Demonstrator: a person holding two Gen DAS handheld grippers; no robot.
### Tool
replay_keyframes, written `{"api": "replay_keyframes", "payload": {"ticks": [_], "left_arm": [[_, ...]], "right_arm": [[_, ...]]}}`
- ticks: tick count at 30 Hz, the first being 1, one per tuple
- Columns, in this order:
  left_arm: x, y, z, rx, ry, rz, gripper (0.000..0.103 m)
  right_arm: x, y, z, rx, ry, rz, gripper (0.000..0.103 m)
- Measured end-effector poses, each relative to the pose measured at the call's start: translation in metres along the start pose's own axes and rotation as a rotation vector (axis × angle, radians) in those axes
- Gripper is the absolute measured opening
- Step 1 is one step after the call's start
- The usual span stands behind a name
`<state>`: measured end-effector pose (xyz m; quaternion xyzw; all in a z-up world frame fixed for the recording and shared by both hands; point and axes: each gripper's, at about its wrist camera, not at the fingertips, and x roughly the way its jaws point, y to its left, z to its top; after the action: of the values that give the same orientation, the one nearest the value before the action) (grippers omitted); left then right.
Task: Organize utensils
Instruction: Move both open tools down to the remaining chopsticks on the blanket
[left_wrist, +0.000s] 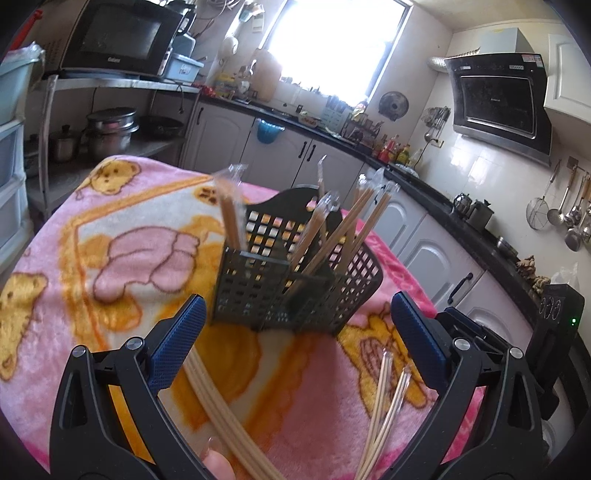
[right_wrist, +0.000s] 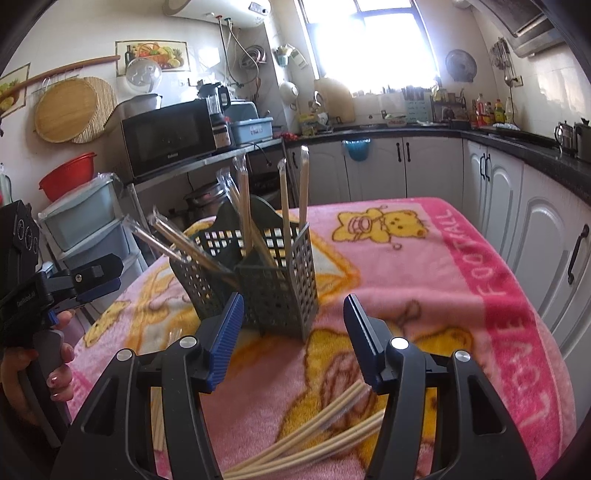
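A dark mesh utensil basket (left_wrist: 291, 280) stands on the pink bear blanket (left_wrist: 110, 229) and holds several wrapped chopstick pairs (left_wrist: 332, 236); it also shows in the right wrist view (right_wrist: 266, 280). My left gripper (left_wrist: 295, 332) is open and empty just in front of the basket. Loose chopsticks (left_wrist: 221, 413) and a second pair (left_wrist: 384, 413) lie on the blanket beneath it. My right gripper (right_wrist: 293, 325) is open and empty, near the basket. Loose chopsticks (right_wrist: 325, 435) lie under it. The left gripper also shows at the left edge (right_wrist: 88, 280).
The blanket-covered table (right_wrist: 461, 280) sits in a kitchen. White cabinets (right_wrist: 517, 206) and a black counter run along the right. A shelf with a microwave (right_wrist: 166, 136) and pots stands at the left. Plastic drawers (right_wrist: 85, 225) stand beside the table.
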<state>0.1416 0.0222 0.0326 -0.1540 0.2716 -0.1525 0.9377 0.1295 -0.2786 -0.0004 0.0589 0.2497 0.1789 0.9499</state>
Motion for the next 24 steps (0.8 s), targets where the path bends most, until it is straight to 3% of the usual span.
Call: {"api": "replay_keyframes", "payload": {"ticks": [15, 24], "left_arm": [[0.01, 0.025, -0.026, -0.047, 0.093, 0.054, 0.092], [0.028, 0.049, -0.045, -0.1, 0.196, 0.108, 0.092]], "right_arm": [[0.014, -0.005, -0.023, 0.002, 0.112, -0.003, 0.054], [0.026, -0.013, -0.029, 0.02, 0.17, -0.027, 0.054]]}}
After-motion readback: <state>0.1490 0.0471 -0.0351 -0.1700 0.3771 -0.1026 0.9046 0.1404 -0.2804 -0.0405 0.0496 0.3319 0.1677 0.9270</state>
